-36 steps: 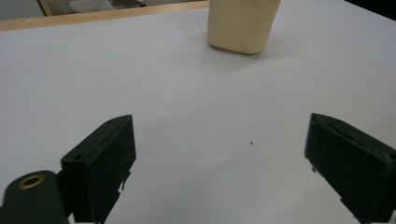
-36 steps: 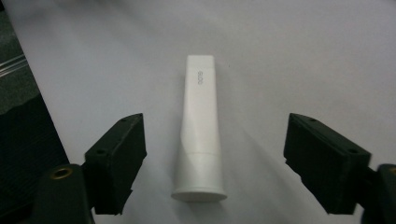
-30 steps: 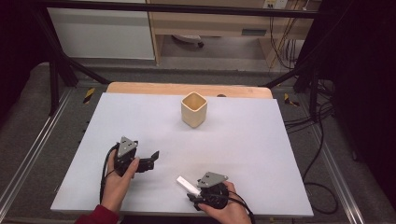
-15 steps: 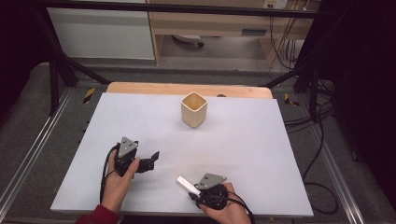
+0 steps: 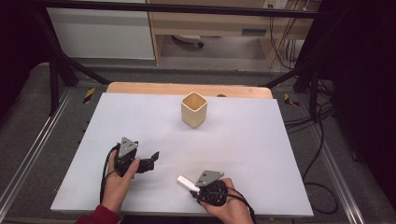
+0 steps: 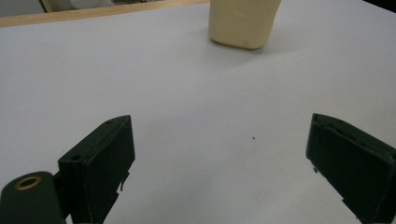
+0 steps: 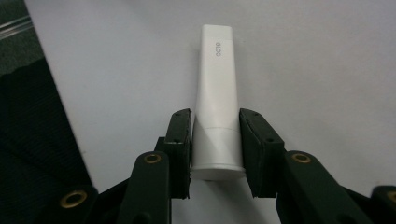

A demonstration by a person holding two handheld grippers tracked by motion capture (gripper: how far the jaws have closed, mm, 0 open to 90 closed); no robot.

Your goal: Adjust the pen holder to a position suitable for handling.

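White table (image 5: 261,154); beige cup (image 5: 194,109) on it

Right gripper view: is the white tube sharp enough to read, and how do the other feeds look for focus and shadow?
Right gripper view: white tube sharp, small print legible, jaws crisp. Left gripper view: near jaws soft, beige cup slightly blurred with a faint shadow. High view: table evenly lit, surroundings dark.

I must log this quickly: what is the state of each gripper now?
Left gripper: open, holding nothing.
Right gripper: shut on the white tube.
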